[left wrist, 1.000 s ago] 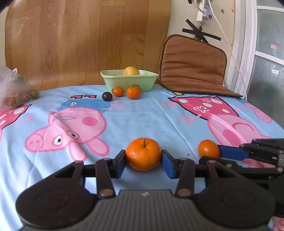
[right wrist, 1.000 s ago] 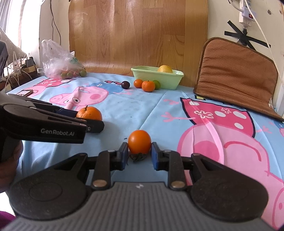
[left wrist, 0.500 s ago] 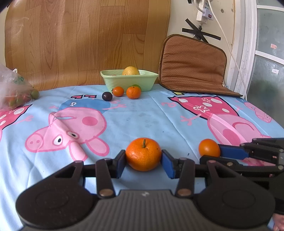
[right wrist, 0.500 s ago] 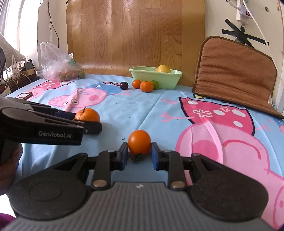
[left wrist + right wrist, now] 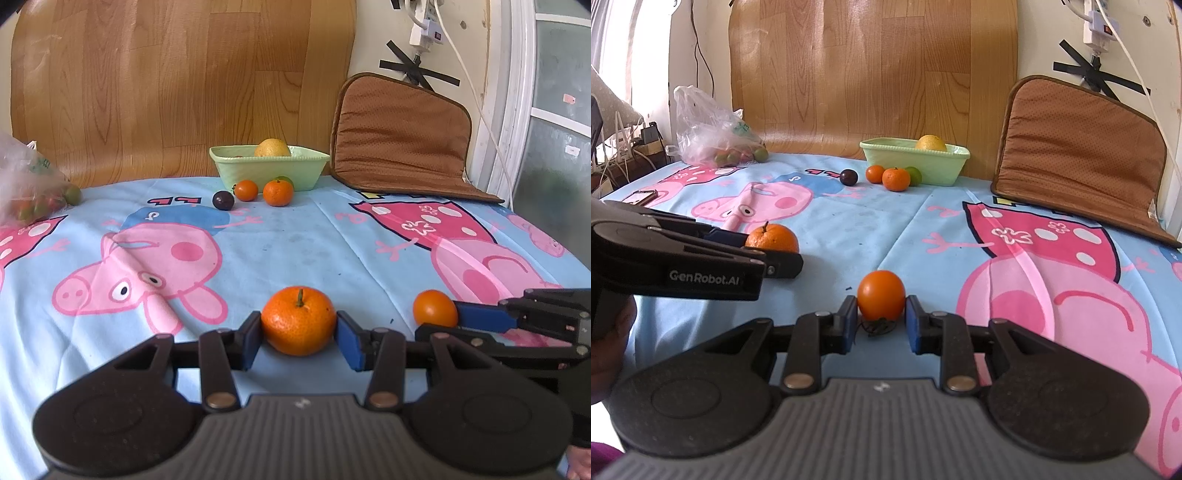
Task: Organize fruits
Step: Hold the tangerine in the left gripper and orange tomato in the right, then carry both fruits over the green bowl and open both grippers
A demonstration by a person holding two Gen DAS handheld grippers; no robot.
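On my left wrist feed, the left gripper point(image 5: 299, 334) sat at lower centre of the frame, its blue pads clamped against both sides of a stemmed mandarin point(image 5: 298, 320) resting on the cartoon-pig tablecloth point(image 5: 295, 251). At the right edge of that same frame I could see the right gripper point(image 5: 436, 321) reaching in sideways, with a smaller smooth orange fruit point(image 5: 435, 308) at its tips.

My right wrist feed showed that grip head-on: the right gripper's pads were pinched onto the smooth orange fruit point(image 5: 881, 295) at lower centre, a dark scrap of calyx lying on the cloth just beneath it. At centre left of the frame I had the left gripper with the mandarin point(image 5: 772, 238) between its fingers.

In the upper middle of both frames stood a pale green basket point(image 5: 269, 168) against the wood-grain board point(image 5: 184, 85), with a yellowish fruit point(image 5: 272, 147) inside it. Just in front of the basket, on the cloth, lay a dark plum point(image 5: 223, 200), two small oranges point(image 5: 277, 192) and a green fruit partly hidden behind them. A plastic bag point(image 5: 709, 129) of small fruits lay at upper left, and a brown cushion point(image 5: 1082, 151) leaned at upper right.
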